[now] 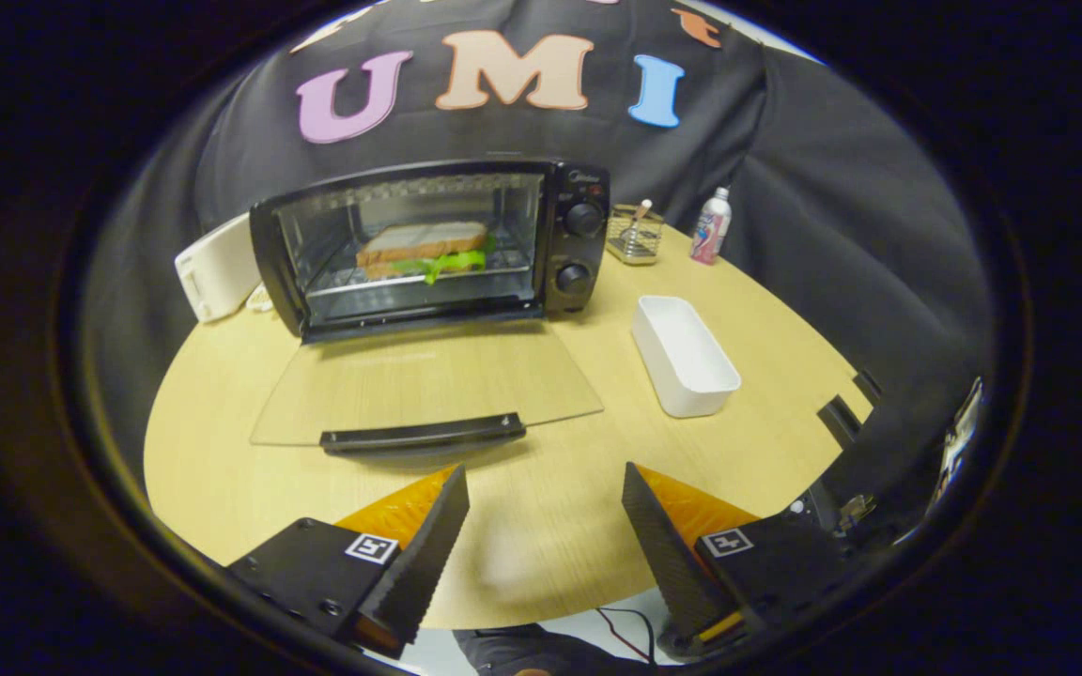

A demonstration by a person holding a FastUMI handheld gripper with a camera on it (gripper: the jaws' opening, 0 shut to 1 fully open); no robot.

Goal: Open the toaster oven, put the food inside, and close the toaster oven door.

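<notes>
On the wooden counter (541,526) stands a black toaster oven (428,246), its glass door (424,385) folded all the way down so that it lies flat toward the camera, the black door handle (424,435) at its near edge. Inside, on the wire rack, sits the food: a sandwich (424,249) of brown bread with green lettuce poking out at the front. 2 round knobs (579,246) are stacked on the oven's right panel. The gripper (546,526) hovers just short of the door handle, its 2 black ridged fingers (424,549) spread wide apart with nothing between them but bare counter. Right of the lowered door lies an empty white rectangular tray (687,357). Farther back, beside the oven's right side, are a small wire basket (635,235) and a white bottle (710,225). A white box-like object (217,268) rests against the oven's left side.
</notes>
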